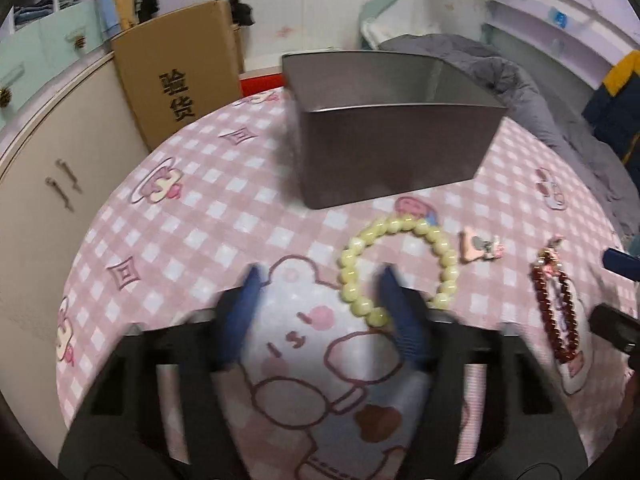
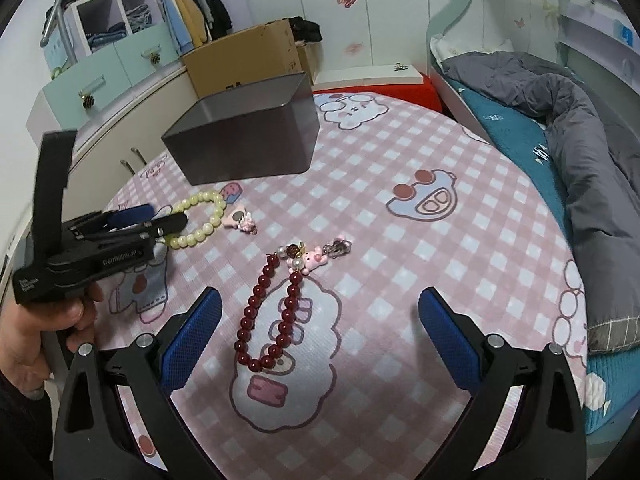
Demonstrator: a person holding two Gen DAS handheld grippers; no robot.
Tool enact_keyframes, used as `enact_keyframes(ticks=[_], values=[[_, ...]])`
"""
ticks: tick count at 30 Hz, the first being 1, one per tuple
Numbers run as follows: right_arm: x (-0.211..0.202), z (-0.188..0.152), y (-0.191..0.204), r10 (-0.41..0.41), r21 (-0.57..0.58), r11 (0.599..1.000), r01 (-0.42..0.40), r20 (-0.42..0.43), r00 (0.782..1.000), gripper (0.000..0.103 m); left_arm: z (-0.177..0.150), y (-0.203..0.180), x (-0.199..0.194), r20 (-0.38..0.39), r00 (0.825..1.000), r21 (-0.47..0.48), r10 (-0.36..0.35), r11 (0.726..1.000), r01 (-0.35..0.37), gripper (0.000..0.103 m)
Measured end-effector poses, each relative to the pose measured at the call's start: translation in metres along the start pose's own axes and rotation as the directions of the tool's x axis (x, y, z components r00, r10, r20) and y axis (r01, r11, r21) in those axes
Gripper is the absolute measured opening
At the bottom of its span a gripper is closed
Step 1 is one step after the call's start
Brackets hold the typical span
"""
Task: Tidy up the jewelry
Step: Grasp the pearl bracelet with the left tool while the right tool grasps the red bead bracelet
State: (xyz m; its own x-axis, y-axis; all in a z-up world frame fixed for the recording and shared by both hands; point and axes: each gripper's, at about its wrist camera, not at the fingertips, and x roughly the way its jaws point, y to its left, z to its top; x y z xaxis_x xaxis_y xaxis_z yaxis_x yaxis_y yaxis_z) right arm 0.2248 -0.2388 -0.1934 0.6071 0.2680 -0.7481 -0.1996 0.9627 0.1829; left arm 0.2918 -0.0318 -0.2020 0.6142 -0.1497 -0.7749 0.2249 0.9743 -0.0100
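A pale yellow bead bracelet [image 1: 400,256] lies on the pink checked tablecloth [image 1: 192,216] in front of a grey open box [image 1: 392,156]. My left gripper [image 1: 320,280] is low over it and open: its right finger stands inside the loop, and the loop's left arc lies between the jaws, untouched. The right wrist view shows that gripper [image 2: 166,216] from the side over the yellow bracelet [image 2: 200,220]. A dark red bead bracelet [image 2: 272,312] with a pink charm lies between the wide open fingers of my right gripper [image 2: 320,304]. A small pink charm piece [image 2: 240,220] rests between the two bracelets.
The grey box [image 2: 248,148] stands at the far left of the round table. A cardboard box [image 2: 248,56] and cabinets [image 2: 120,64] sit behind it. A bed with a grey quilt [image 2: 560,128] runs along the right. A hand [image 2: 36,332] holds the left gripper's handle.
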Motion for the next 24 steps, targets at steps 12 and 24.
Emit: enact_keyframes(ticks=[12,24], values=[[0.009,-0.003,0.018,0.054,-0.110,0.992,-0.057,-0.029,0.998,0.007,-0.004,-0.013,-0.024,0.029,0.987,0.048,-0.159,0.986,0.157,0.009],[-0.034,0.021,0.027,0.137,-0.114,0.985,-0.128,0.070,0.988,0.007,0.004,0.001,-0.073,0.126,0.968,0.015,-0.216,0.976,0.216,0.009]])
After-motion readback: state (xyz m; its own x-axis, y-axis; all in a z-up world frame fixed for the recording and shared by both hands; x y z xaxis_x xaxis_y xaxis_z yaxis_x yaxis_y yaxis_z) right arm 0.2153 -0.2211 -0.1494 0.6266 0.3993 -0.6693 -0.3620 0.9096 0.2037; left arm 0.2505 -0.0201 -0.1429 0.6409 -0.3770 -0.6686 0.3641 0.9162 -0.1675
